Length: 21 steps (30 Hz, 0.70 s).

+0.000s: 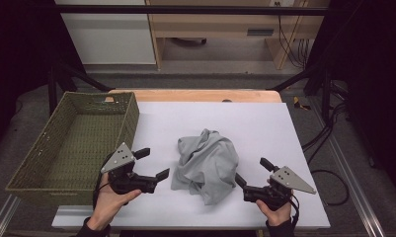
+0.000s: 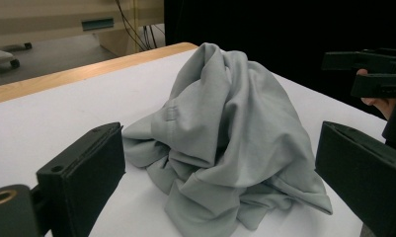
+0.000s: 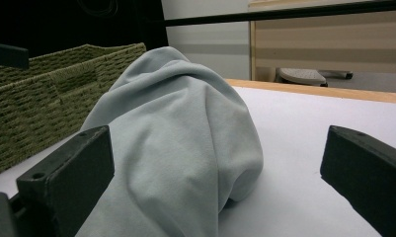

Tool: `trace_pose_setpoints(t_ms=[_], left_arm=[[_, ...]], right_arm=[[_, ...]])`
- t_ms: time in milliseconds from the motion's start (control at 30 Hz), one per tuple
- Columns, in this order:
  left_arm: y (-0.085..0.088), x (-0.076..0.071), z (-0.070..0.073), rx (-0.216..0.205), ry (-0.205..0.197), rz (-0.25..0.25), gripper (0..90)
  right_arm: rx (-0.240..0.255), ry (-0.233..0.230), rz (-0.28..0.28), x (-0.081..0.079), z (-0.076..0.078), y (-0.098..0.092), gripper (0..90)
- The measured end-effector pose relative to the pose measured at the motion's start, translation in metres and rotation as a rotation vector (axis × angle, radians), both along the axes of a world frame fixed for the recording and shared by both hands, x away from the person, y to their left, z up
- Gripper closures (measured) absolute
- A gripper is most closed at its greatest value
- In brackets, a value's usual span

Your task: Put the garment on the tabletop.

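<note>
Here, you hold a two-jaw gripper in each hand at a table covered by a white sheet (image 1: pixel 264 123). A crumpled grey cloth (image 1: pixel 208 165) lies heaped near the middle of the sheet, between your two grippers, rising to a soft peak with folds spilling toward you.

Your left gripper (image 1: pixel 153 164) sits just left of the cloth, its jaws spread wide and pointing at the heap. In the left gripper view the cloth (image 2: pixel 230 143) stands ahead of the two black jaws and nothing is between them; the jaws do not touch the fabric.

Your right gripper (image 1: pixel 252 173) sits at the cloth's right edge. Its jaws are also spread apart. In the right gripper view the cloth (image 3: pixel 176 143) bulges close in front, lying against the left-hand jaw, while the other jaw stands well clear over bare sheet; the pads do not press on the fabric.

A green woven basket (image 1: pixel 40 170) stands at the table's left side, beside your left hand (image 1: pixel 109 200).
</note>
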State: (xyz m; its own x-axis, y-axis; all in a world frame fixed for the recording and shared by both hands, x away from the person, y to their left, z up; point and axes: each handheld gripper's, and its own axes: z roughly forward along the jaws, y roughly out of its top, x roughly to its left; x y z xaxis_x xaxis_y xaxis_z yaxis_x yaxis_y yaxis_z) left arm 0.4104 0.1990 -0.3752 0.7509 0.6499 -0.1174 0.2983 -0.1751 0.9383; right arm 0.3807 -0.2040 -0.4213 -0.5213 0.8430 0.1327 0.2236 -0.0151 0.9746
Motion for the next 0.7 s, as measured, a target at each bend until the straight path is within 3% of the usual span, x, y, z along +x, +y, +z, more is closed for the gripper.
trace_pose_setpoints(t_ms=[400,700], left_arm=[[0.03,-0.017,-0.008,-0.019,0.001,0.057,3.2],[0.04,-0.017,-0.015,-0.019,0.017,0.081,3.4]], right_arm=[[0.001,0.003,-0.002,-0.001,-0.001,-0.003,0.2],[-0.003,0.013,0.001,-0.002,-0.001,-0.004,0.2]])
